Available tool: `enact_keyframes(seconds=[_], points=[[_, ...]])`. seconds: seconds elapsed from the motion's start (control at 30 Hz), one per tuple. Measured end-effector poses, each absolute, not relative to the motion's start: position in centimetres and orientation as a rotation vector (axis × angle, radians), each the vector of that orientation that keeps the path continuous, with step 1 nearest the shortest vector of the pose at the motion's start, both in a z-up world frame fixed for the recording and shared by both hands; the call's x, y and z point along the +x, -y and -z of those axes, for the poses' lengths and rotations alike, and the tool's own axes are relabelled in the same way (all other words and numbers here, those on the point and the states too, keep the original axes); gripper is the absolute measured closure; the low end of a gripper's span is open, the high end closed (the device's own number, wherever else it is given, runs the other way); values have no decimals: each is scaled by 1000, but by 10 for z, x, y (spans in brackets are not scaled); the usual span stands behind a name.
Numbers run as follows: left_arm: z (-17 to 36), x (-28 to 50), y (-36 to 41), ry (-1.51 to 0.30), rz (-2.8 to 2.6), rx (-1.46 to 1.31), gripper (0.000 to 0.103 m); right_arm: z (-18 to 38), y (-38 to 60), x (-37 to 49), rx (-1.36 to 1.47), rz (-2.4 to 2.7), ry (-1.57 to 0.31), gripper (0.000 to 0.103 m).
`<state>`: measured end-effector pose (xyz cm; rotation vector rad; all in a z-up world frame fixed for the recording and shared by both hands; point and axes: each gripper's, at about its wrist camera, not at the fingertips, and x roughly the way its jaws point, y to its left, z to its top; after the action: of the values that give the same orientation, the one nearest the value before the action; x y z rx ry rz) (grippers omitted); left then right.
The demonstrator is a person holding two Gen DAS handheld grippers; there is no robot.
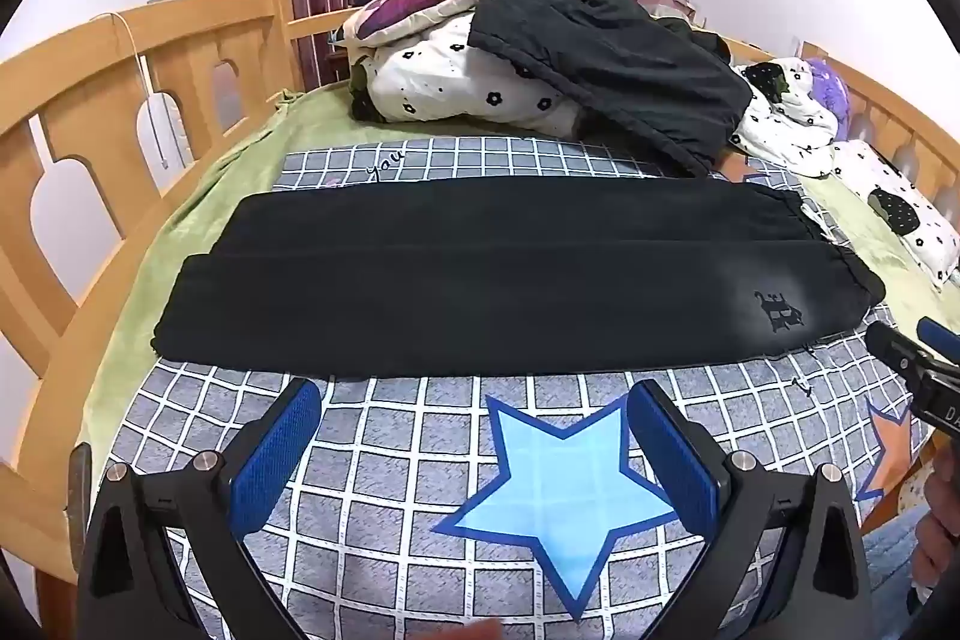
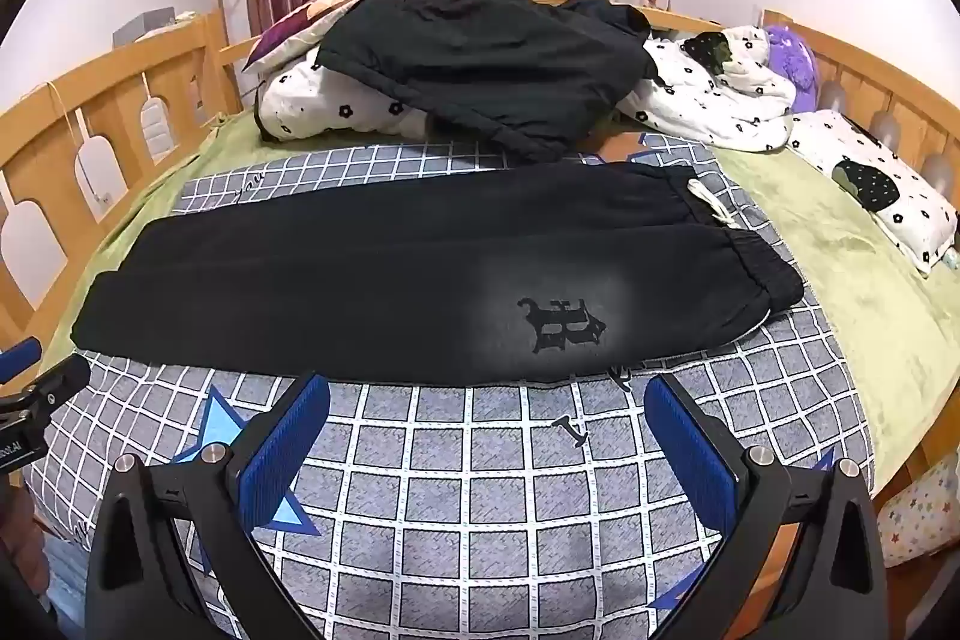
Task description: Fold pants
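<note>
Black pants (image 1: 480, 280) lie flat across the checked sheet, one leg folded over the other, waistband at the right and cuffs at the left. They also show in the right wrist view (image 2: 390, 292), with a dark logo (image 2: 561, 325) near the waistband and a white drawstring (image 2: 711, 205). My left gripper (image 1: 474, 406) is open and empty, just in front of the pants' near edge. My right gripper (image 2: 487, 400) is open and empty, in front of the logo end. The right gripper also shows at the right edge of the left wrist view (image 1: 918, 352).
A pile of black clothing (image 1: 606, 58) lies on flowered bedding (image 1: 456, 82) at the far side of the bed. A pillow (image 2: 882, 196) lies at the right. Wooden rails (image 1: 120, 100) enclose the bed. A blue star (image 1: 564, 496) marks the sheet.
</note>
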<state>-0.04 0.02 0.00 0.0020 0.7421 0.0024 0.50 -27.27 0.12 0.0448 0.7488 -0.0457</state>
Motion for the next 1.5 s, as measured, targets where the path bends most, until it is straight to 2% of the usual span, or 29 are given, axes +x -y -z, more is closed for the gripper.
enact_keyframes(seconds=[1.5], points=[[5,-4,-7,-740,-41,20,0,-6,264,4,44,36,-711,0]])
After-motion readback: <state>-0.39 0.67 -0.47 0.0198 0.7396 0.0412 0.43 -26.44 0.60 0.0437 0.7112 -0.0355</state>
